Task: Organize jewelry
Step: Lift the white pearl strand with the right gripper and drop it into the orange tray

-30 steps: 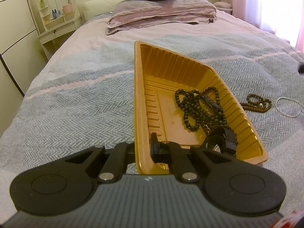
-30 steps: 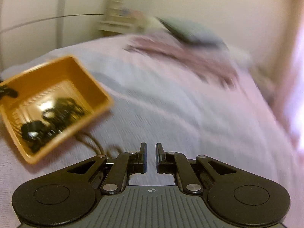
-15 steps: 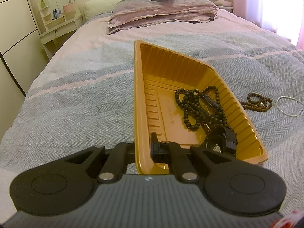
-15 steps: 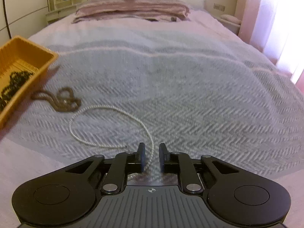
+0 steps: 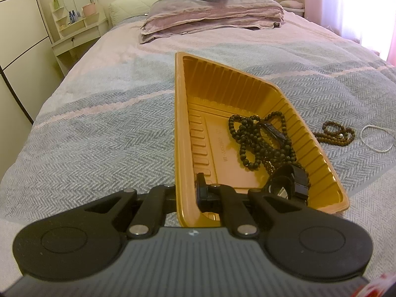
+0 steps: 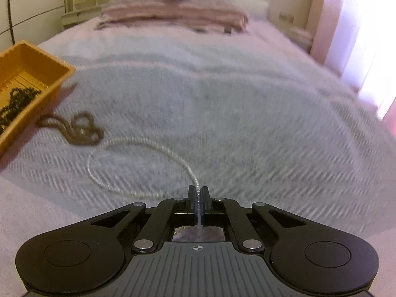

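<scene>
An orange plastic tray (image 5: 182, 123) lies on the bed. It holds a black bead necklace (image 5: 257, 143) and a black watch (image 5: 289, 185). My left gripper (image 5: 186, 188) is shut on the tray's near left wall. A brown bead bracelet (image 5: 337, 135) and a white pearl necklace (image 5: 376, 137) lie on the blanket right of the tray. In the right wrist view my right gripper (image 6: 198, 194) is shut on the white pearl necklace (image 6: 138, 141), whose loop lies on the blanket ahead. The brown bracelet (image 6: 79, 130) lies beside the tray (image 6: 57, 76).
The bed is covered with a grey herringbone blanket (image 5: 99, 133). Folded quilts and a pillow (image 5: 210, 14) are stacked at the head. A white dresser with a mirror (image 5: 74, 22) stands at the far left. A bright curtained window (image 6: 358, 37) is at the right.
My right gripper swung from the tray toward the white necklace, came down over it and shut on the strand. My left gripper kept its hold on the tray.
</scene>
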`<state>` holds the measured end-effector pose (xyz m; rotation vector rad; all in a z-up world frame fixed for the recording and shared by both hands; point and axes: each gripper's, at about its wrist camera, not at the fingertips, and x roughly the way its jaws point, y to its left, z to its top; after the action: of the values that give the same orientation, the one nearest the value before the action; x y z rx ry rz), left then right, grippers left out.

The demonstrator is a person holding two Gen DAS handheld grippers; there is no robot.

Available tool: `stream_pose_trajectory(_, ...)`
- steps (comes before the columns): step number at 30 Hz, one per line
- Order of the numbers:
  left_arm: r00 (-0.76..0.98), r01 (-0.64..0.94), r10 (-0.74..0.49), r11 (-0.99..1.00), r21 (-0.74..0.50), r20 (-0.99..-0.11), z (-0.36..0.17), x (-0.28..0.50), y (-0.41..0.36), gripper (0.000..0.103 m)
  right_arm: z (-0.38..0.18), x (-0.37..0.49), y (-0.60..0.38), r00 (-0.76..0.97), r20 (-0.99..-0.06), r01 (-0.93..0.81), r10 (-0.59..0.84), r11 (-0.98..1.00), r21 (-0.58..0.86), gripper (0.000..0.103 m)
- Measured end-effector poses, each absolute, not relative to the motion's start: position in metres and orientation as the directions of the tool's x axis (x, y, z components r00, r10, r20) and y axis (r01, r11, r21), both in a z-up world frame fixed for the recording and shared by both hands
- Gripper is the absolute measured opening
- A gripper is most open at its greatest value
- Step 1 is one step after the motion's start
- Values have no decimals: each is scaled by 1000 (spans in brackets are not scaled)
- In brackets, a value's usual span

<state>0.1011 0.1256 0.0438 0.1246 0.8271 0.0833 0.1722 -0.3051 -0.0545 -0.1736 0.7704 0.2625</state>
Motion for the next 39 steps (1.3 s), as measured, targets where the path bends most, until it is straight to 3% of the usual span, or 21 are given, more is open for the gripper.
stream_pose_trajectory(15, 673, -34, 114, 992, 124, -730, 43, 97, 129, 6, 56, 161, -267, 809, -518, -398, 278, 907, -135, 2)
stream_pose_trajectory(28, 673, -33, 109, 993, 117, -732, 41, 96, 132, 6, 151, 153, -180, 769, -347, -612, 537, 774, -160, 2)
stream_pose_trajectory(34, 673, -32, 105, 993, 113, -732, 41, 96, 132, 6, 172, 153, -130, 690, -317, -715, 651, 681, -157, 2)
stream_pose_trajectory(39, 674, -32, 103, 993, 110, -732, 40, 97, 132, 6, 157, 159, -75, 601, -369, -795, 709, 580, -179, 2)
